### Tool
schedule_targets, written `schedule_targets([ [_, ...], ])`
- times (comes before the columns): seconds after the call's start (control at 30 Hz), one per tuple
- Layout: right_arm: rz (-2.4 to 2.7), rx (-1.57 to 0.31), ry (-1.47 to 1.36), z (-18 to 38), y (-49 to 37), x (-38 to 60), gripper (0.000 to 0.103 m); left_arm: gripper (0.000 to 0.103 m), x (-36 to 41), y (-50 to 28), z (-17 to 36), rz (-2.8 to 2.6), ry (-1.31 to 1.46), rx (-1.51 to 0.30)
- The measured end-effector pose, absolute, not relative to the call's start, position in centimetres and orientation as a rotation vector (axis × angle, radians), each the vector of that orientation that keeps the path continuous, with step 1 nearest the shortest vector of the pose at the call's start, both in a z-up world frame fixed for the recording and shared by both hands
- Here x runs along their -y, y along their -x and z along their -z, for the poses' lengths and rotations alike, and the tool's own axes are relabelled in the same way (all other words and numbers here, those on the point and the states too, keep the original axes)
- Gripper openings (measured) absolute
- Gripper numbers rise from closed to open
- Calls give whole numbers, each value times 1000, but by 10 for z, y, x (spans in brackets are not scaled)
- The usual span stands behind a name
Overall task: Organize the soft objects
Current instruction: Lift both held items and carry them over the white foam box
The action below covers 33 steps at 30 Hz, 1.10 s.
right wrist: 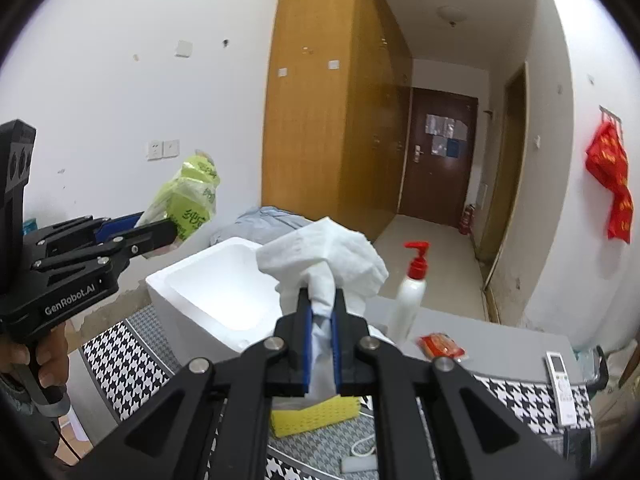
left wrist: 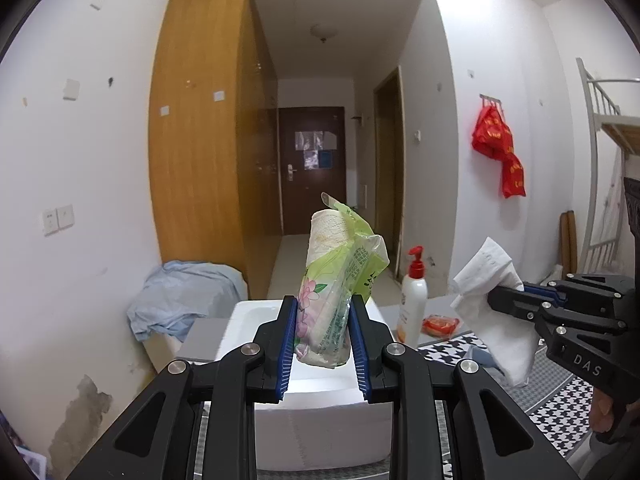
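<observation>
The left gripper (left wrist: 323, 332) is clamping a green plastic pack of tissue rolls (left wrist: 340, 280) between its blue pads, holding it upright in the air above the white foam box (left wrist: 320, 408). The right gripper (right wrist: 322, 332) is pinching a crumpled white cloth (right wrist: 324, 260) tight, its loose end puffing out above the fingers, over the near corner of that box. Both are hanging over the table (right wrist: 500, 344), which is wearing a black-and-white houndstooth cover (right wrist: 120, 360). Beyond the box a white pump bottle (right wrist: 412, 292) with a red top is standing, a small red packet (right wrist: 440, 346) lying just beside it. A yellow sponge (right wrist: 312, 416) is lying under the right gripper.
</observation>
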State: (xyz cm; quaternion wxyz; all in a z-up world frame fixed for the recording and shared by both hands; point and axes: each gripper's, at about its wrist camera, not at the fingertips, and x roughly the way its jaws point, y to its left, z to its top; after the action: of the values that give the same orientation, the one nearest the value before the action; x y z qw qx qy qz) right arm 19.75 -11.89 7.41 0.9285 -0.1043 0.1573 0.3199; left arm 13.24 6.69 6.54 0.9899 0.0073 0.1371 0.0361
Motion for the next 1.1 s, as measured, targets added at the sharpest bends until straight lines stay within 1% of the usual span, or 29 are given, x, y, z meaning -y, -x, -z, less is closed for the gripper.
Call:
schedule_targets([
  [0.37, -703, -347, 210, -74, -205, 86, 11, 27, -97, -123, -63, -125, 7, -277],
  [1.1, -762, -395, 222, -72, -233, 28, 11, 27, -124, -126, -54, -225, 56, -308],
])
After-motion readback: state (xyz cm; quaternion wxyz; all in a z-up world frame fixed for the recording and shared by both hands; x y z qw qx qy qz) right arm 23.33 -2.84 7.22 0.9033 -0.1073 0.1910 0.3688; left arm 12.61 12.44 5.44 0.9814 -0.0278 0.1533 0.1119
